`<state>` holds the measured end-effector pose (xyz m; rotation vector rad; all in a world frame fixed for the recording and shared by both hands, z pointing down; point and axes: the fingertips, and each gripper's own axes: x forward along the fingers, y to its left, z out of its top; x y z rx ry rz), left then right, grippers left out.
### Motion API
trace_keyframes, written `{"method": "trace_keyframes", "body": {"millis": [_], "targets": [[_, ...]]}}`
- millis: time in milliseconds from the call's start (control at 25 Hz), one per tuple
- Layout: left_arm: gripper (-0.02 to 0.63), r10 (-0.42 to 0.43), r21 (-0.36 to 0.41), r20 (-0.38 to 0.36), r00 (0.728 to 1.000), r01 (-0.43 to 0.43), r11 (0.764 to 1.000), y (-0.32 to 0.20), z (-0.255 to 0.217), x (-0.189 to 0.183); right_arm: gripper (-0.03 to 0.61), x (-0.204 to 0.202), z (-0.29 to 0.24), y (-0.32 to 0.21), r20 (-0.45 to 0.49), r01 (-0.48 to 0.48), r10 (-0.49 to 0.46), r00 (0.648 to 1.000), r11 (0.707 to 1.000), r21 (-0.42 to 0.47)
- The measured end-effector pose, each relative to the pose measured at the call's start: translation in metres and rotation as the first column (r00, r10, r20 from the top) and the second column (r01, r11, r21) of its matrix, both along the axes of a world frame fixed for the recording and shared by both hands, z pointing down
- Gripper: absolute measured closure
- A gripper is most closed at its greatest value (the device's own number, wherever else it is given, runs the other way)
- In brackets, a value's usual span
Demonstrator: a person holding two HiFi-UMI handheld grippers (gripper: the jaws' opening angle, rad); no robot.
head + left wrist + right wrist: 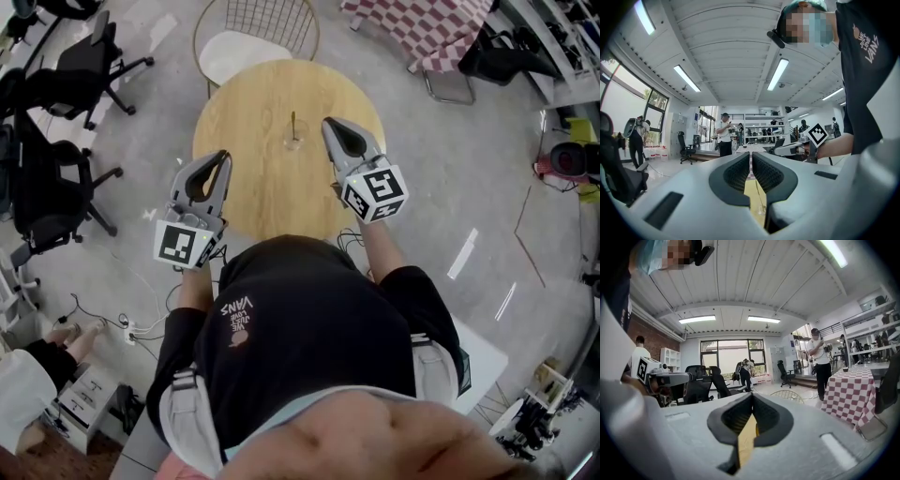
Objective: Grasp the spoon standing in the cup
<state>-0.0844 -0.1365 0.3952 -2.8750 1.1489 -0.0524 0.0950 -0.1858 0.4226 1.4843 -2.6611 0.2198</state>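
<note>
A clear cup (294,142) stands near the middle of the round wooden table (262,187), with a thin spoon (292,125) upright in it. My left gripper (225,156) hovers over the table's left edge, jaws shut and empty, well short of the cup. To the right of the cup, a short way off, my right gripper (326,122) is also shut and empty. The left gripper view shows its tips (751,154) meeting, with the cup (762,210) and spoon (758,191) seen below through the gap. In the right gripper view the tips (751,396) touch, with only table wood behind them.
A wire chair with a white cushion (246,49) stands at the table's far side. Black office chairs (56,178) crowd the left. A red-checked tablecloth (422,28) is at the back right. Cables lie on the floor (122,323). People stand far off in the room.
</note>
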Motion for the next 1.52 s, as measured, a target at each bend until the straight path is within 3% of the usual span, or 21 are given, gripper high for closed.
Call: {"method": "trace_keyframes", "body": {"millis": [880, 1520], "targets": [[0.591, -0.061, -0.042, 0.016, 0.998, 0.062, 0.997, -0.009, 0.01, -0.006, 0.58, -0.017, 0.064, -0.045, -0.028, 0.077, -0.08, 0.996, 0.991, -0.114], [0.591, -0.089, -0.053, 0.028, 0.996, 0.09, 0.995, -0.008, 0.014, -0.008, 0.58, -0.036, 0.105, -0.054, -0.111, 0.214, -0.234, 0.966, 0.962, -0.171]]}}
